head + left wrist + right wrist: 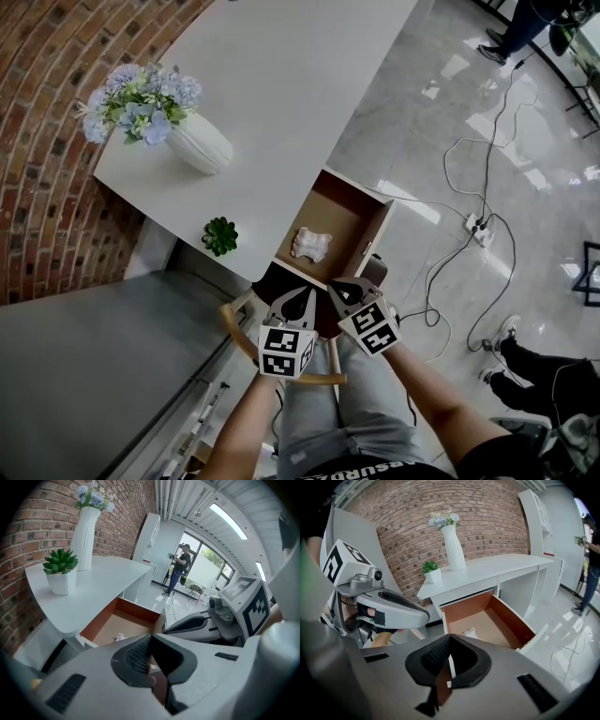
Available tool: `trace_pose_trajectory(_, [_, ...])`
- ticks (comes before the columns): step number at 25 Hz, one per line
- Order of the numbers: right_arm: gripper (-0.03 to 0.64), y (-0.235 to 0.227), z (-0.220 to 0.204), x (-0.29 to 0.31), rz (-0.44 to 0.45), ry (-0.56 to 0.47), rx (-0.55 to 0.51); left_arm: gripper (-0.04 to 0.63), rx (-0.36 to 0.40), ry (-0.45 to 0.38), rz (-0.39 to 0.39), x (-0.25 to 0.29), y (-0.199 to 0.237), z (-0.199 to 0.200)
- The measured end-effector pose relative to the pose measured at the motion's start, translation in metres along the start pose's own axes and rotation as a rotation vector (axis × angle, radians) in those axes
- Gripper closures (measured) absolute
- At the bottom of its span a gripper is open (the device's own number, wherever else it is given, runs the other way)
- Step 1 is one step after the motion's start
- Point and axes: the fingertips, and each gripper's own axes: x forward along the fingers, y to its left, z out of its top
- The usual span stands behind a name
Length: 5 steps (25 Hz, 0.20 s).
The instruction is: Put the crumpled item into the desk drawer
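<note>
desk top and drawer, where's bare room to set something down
Desk top: bare from the vase out to the far edge. Crowded only at the brick-wall end, where the vase and small green plant stand. Drawer: crumpled item lies at the near side; the floor beyond it is bare.

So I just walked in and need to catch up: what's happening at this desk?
A person holds a two-jaw gripper in each hand above the open drawer of a white desk. The crumpled item already lies inside the drawer, touched by neither gripper. The left gripper and right gripper both have their jaws together and hold nothing. The drawer has not been closed.
</note>
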Motion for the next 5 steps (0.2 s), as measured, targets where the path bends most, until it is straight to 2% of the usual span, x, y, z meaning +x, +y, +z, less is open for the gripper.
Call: trace_pose_trajectory(5, [0.62, -0.0018, -0.0027, -0.0027, -0.005, 0.003, 0.0, 0.598, -0.003, 0.005, 0.001, -0.0016, -0.0022, -0.0025])
